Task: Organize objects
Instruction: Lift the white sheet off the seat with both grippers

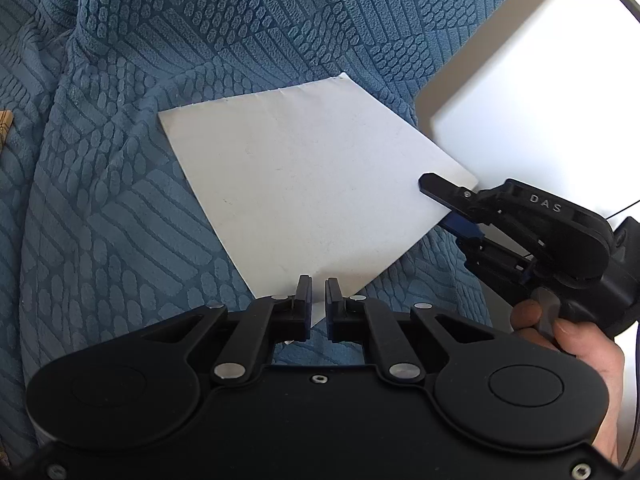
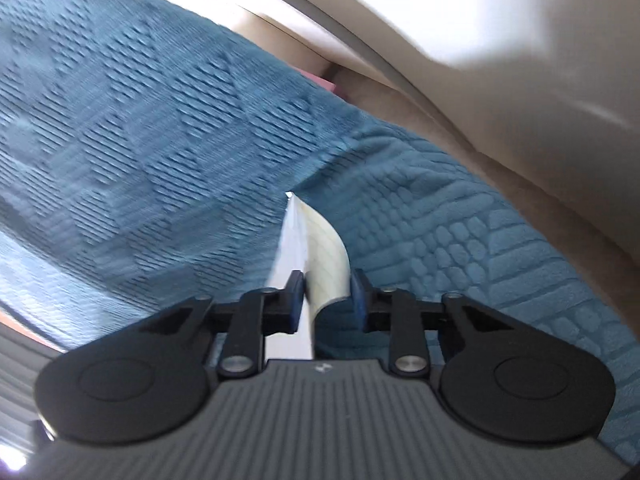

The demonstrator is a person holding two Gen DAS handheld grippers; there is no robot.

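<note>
- Two grippers meet on one sheet of white paper (image 1: 308, 196), which lies on a blue textured blanket (image 1: 120, 160).
- Left wrist view: the left gripper (image 1: 318, 308) stands at the paper's near corner, jaws drawn almost together with that corner between the blue pads (image 1: 306, 312); it is clamped on the paper.
- At the paper's right-hand corner the right gripper (image 1: 448, 208) comes in from the side, one black finger above the sheet and a blue pad below its edge, so the corner sits between the two.
- A hand (image 1: 576, 344) holds the right gripper's handle, right of the paper, a finger resting on the grey trigger.
- A white surface (image 1: 540, 92) lies beyond the paper's right edge, past the blanket.
- Right wrist view, blurred: the paper (image 2: 320, 256) rises edge-on between the right gripper's (image 2: 326, 300) pads, curling over toward the right one.
- The left pad touches the sheet; the right pad (image 2: 358, 296) is at the curled edge. Whether the grip is firm I cannot tell.
- The blanket (image 2: 140, 140) fills the space behind the paper.
</note>
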